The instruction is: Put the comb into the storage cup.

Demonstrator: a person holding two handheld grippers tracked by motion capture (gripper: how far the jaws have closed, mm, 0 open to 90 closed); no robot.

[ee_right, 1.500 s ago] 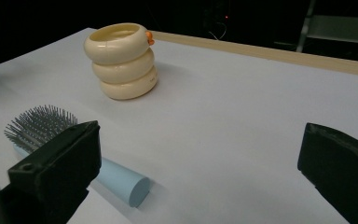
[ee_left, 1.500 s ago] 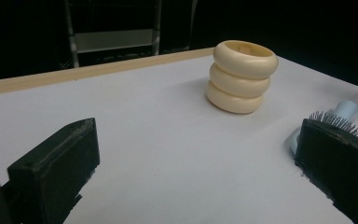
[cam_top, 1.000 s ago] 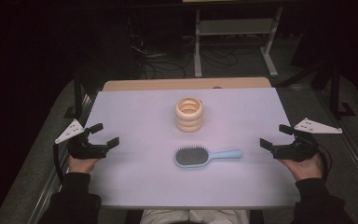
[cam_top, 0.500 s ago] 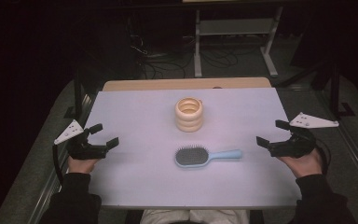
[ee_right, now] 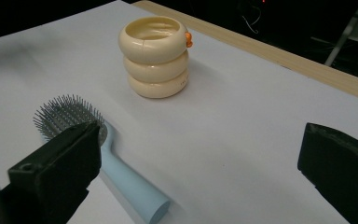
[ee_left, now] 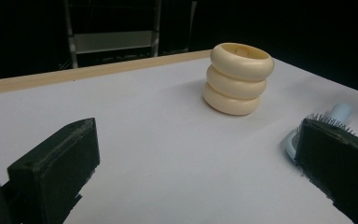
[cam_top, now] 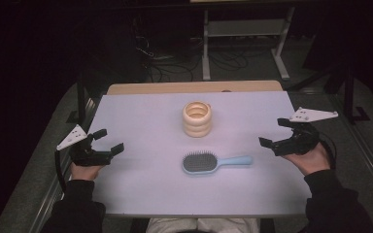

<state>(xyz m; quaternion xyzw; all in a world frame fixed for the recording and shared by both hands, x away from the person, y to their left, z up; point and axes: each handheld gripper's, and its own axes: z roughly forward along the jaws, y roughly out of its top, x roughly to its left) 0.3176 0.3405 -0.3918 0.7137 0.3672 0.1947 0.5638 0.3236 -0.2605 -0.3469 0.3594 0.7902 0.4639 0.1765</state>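
Your left gripper (cam_top: 106,141) sits at the left edge of the white-covered table (cam_top: 141,116), its two black jaws spread wide with nothing between them. Your right gripper (cam_top: 277,132) sits at the right edge, jaws likewise spread wide and empty. Both are held by your hands from below, sleeves dark.

A cream-coloured cup shaped like three stacked rounded rings (cam_top: 196,118) stands upright near the middle of the table, toward the far side. The right gripper view shows a small orange tab on its top rim (ee_right: 188,39); the interior is open at the top.

A light-blue plastic hairbrush with dark bristles (cam_top: 216,162) lies flat, bristles up, just nearer to you than the cup and apart from it. Its handle points toward your right gripper; its head points toward your left.

Neither gripper touches the cup or the brush. A bare wooden strip of the table (cam_top: 194,87) shows along the far edge beyond the white cover.
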